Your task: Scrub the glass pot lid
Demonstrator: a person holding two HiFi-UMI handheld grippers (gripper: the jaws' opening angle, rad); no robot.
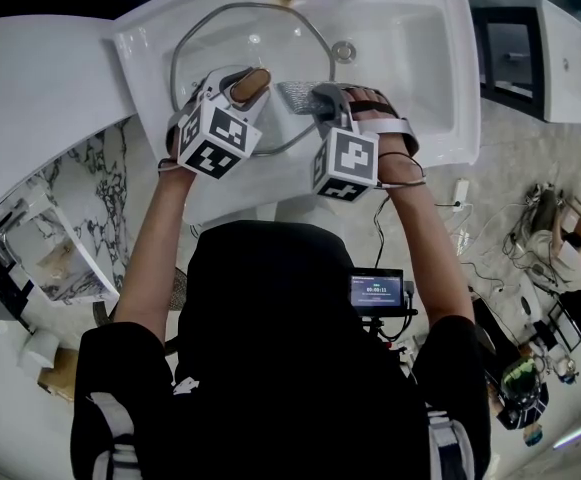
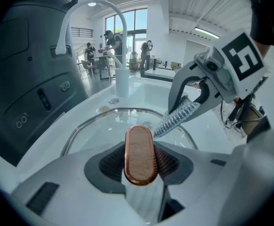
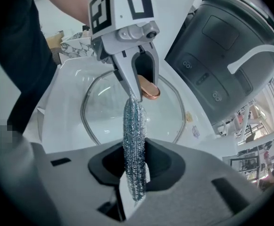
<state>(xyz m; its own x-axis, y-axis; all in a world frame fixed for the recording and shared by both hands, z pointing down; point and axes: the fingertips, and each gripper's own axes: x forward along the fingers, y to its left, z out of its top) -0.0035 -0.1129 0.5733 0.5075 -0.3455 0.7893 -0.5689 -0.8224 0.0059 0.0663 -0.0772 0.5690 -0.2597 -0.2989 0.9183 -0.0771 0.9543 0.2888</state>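
Note:
The glass pot lid [image 1: 225, 38] with a metal rim lies in the white sink [image 1: 425, 68]. Its copper-edged wooden handle [image 2: 140, 153] sits at the lid's centre, and my left gripper [image 2: 140, 163] is shut on it from both sides. My right gripper [image 3: 136, 173] is shut on a strip of steel wool scrubber [image 3: 135, 140]. The scrubber [image 1: 298, 96] hangs just right of the handle [image 1: 251, 84], over the glass; I cannot tell whether it touches it. In the right gripper view the left gripper [image 3: 140, 86] stands above the lid [image 3: 103, 107].
A white faucet [image 2: 121, 76] rises at the sink's far rim, and the drain [image 1: 344, 51] lies beyond the lid. A dark grey appliance [image 3: 221, 55] stands beside the sink. The marble-patterned shelf [image 1: 80, 208] is at the left, with cables on the floor at the right.

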